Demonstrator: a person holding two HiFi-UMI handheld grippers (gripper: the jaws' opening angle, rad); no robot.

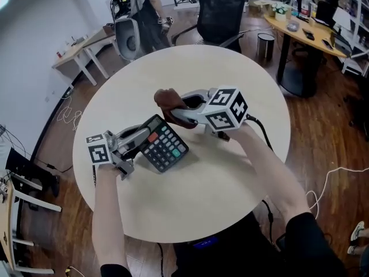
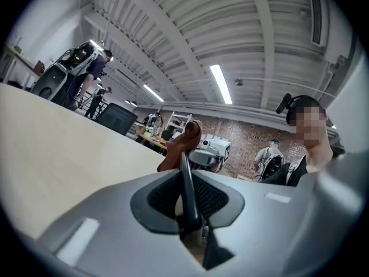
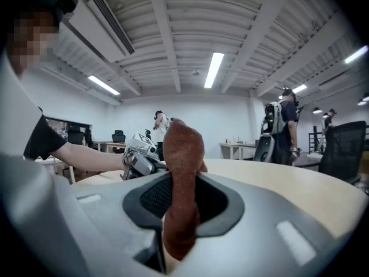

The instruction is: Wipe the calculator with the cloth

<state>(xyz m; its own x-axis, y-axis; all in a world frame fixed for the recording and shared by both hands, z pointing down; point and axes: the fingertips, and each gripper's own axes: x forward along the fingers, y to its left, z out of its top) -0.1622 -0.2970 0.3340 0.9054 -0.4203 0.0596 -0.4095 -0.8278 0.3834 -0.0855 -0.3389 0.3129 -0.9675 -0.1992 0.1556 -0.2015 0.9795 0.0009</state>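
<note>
A black calculator (image 1: 164, 143) with grey, red and green keys is held tilted above the round table (image 1: 230, 178). My left gripper (image 1: 145, 137) is shut on its left edge. In the left gripper view the calculator (image 2: 188, 183) shows edge-on as a thin dark blade between the jaws. A brown cloth (image 1: 168, 100) is bunched in my right gripper (image 1: 174, 107), which is shut on it just above the calculator's far end. The cloth (image 3: 183, 166) stands up between the jaws in the right gripper view, with the left gripper (image 3: 138, 157) behind it.
A black office chair (image 1: 219, 13) stands at the table's far side. Wooden desks (image 1: 300, 30) with clutter stand at the back right and another desk (image 1: 81, 51) at the back left. A person (image 1: 147, 10) stands at the back. A cable (image 1: 262, 134) trails from the right gripper.
</note>
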